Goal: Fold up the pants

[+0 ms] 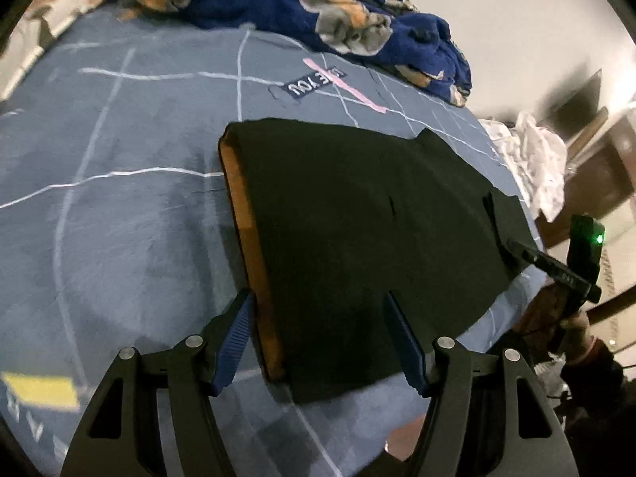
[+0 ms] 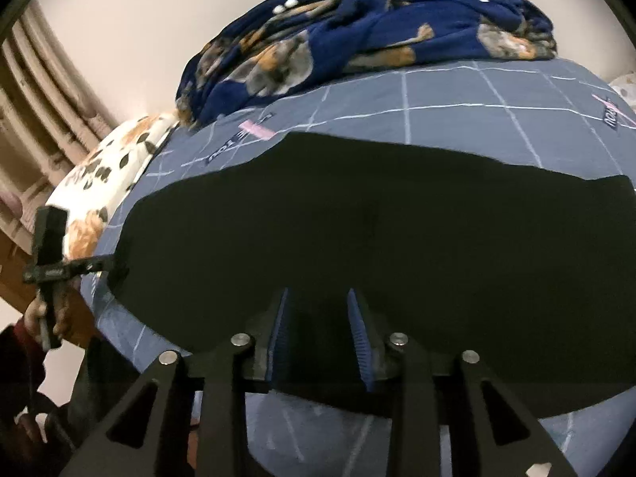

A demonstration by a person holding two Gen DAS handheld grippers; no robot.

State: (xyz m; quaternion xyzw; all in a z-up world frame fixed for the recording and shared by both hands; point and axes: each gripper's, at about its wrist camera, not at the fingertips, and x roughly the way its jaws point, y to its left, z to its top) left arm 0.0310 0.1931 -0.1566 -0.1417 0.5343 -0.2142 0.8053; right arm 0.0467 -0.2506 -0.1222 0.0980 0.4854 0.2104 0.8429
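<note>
Black pants [image 1: 357, 238] flat on bed [image 1: 119, 198], already folded over; soft, limp, light cloth, likely drapes and slides when lifted; pinch doubled edge or corner; left gripper [image 1: 318, 338] spread, empty, at waistband; right gripper [image 2: 318, 338] parted, pads apparently clear of cloth.

We are seeing the black folded pants [image 2: 377, 230] running out past the right edge of the right wrist view, so their far end is staying unseen there. The right tool [image 2: 318, 338] is covering the near hem, and we cannot tell whether its ribbed blue pads [image 2: 359, 342] are touching the cloth. In the left wrist view the left tool [image 1: 318, 338] is hiding part of the pants' near edge. The dark blue printed fleece blanket [image 1: 318, 4] is being cut off by the top edge. The white printed cloth [image 1: 532, 167] at the right is blurring, its pattern unreadable. The bedspread's small lettered patch [image 1: 316, 81] is too smeared to read fully.
</note>
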